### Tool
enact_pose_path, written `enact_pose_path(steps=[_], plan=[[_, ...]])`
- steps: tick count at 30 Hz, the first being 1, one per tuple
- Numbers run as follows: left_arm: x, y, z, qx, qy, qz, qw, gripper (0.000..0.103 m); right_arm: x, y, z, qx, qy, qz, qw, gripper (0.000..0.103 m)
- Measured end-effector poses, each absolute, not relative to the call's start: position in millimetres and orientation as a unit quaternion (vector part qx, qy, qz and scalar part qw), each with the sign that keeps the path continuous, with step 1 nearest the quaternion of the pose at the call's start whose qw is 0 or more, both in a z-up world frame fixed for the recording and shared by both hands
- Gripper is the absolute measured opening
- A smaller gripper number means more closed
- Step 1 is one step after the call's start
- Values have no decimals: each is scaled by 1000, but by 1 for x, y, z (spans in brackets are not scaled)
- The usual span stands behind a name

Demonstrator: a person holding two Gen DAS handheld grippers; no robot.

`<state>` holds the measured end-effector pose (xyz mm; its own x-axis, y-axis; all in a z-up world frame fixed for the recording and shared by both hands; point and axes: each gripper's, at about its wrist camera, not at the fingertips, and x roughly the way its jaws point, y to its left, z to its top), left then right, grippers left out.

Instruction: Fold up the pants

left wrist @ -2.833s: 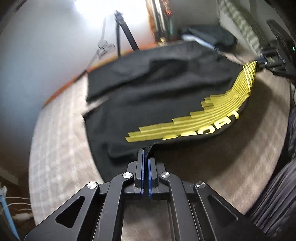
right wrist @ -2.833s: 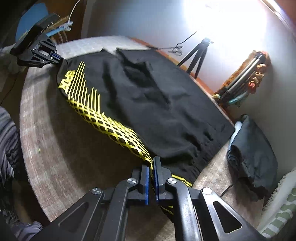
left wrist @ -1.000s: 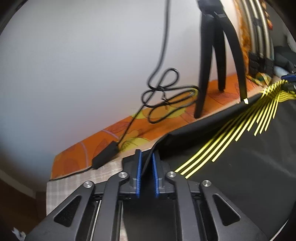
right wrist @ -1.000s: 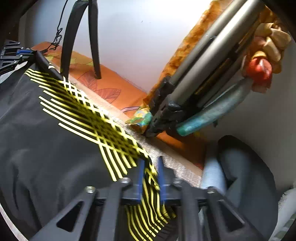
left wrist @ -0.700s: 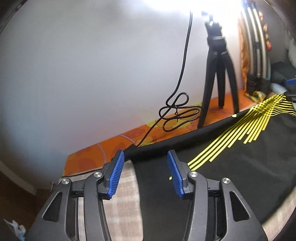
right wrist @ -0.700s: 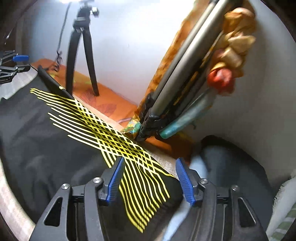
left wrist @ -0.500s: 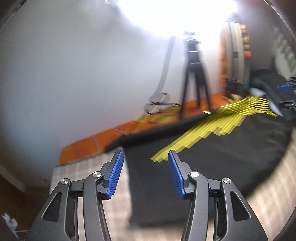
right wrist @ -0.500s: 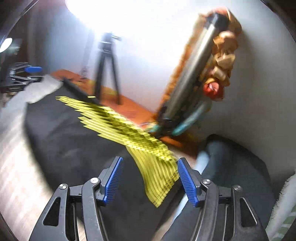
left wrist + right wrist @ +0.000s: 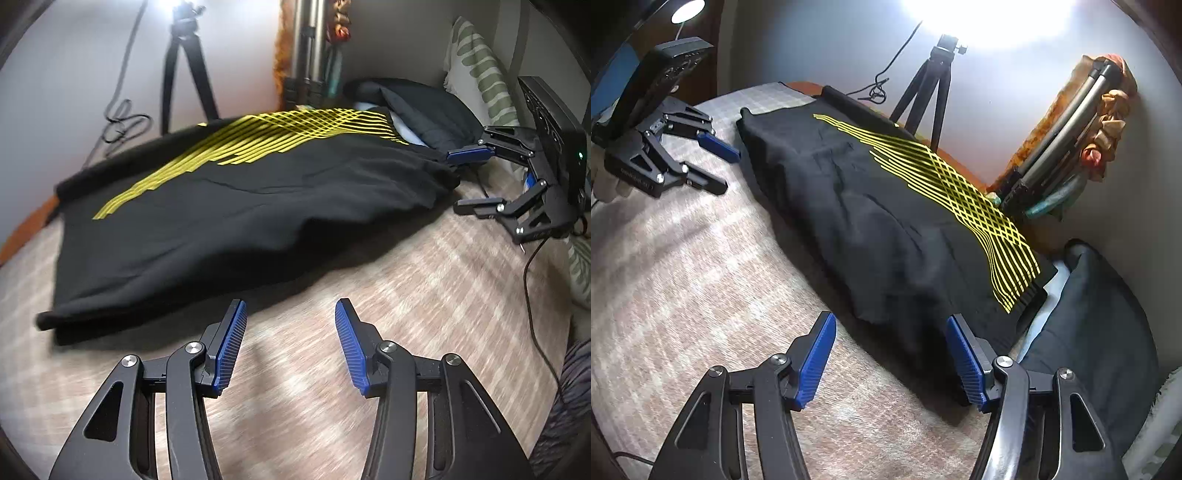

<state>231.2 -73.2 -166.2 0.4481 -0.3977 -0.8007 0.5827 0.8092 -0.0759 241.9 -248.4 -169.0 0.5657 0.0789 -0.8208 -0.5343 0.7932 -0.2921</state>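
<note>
Since the frames of 2.8 s ago: pants (image 9: 886, 221) released, folded over lengthwise, yellow stripes now along the far edge by the wall; both tongs withdrawn to the near side.

Bed (image 9: 388, 295), checked beige cover: carries the pants, lying flat as a long black band, waist end toward the dark bundle (image 9: 1100, 332).

Dark bundle: just beside the pants' end, partly on a pale blue item.

Tripod (image 9: 929, 85): upright behind the pants, against the wall. Folded stand with orange cloth (image 9: 1067, 122): leaning in the corner.

Left tongs (image 9: 288, 347): blue pads spread wide, nothing between, above bare cover near the pants' edge.

Right tongs (image 9: 892, 358): spread wide, nothing held, right pad over the pants' corner; contact not determinable.
</note>
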Motion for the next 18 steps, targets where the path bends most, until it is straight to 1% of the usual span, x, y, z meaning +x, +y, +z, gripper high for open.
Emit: enact_pose_path(steps=[3, 6, 8, 11, 12, 13, 15, 16, 17, 18], plan=[[237, -89, -172, 107, 438, -289, 845, 49, 239, -250, -174, -282, 424, 179, 842, 73], [242, -99, -176, 112, 439, -284, 845, 49, 249, -250, -181, -287, 435, 184, 833, 73], [245, -102, -178, 113, 437, -277, 848, 46, 254, -250, -186, -294, 447, 183, 825, 73], [250, -103, -179, 113, 431, -265, 855, 27, 258, -247, -194, -319, 452, 179, 813, 73], [251, -103, -179, 113, 430, -264, 856, 17, 259, -246, -196, -324, 454, 179, 810, 73], [253, -103, -179, 114, 429, -264, 856, 10, 261, -245, -200, -333, 457, 178, 805, 72], [256, -103, -180, 116, 432, -269, 853, 5, 264, -241, -206, -350, 459, 175, 798, 71], [257, -103, -179, 117, 435, -272, 850, 3, 265, -239, -205, -354, 453, 175, 799, 64], [258, -103, -178, 118, 438, -276, 848, 3, 267, -239, -206, -360, 453, 172, 797, 54], [258, -102, -175, 122, 440, -281, 844, 2, 270, -237, -208, -373, 456, 163, 791, 26]])
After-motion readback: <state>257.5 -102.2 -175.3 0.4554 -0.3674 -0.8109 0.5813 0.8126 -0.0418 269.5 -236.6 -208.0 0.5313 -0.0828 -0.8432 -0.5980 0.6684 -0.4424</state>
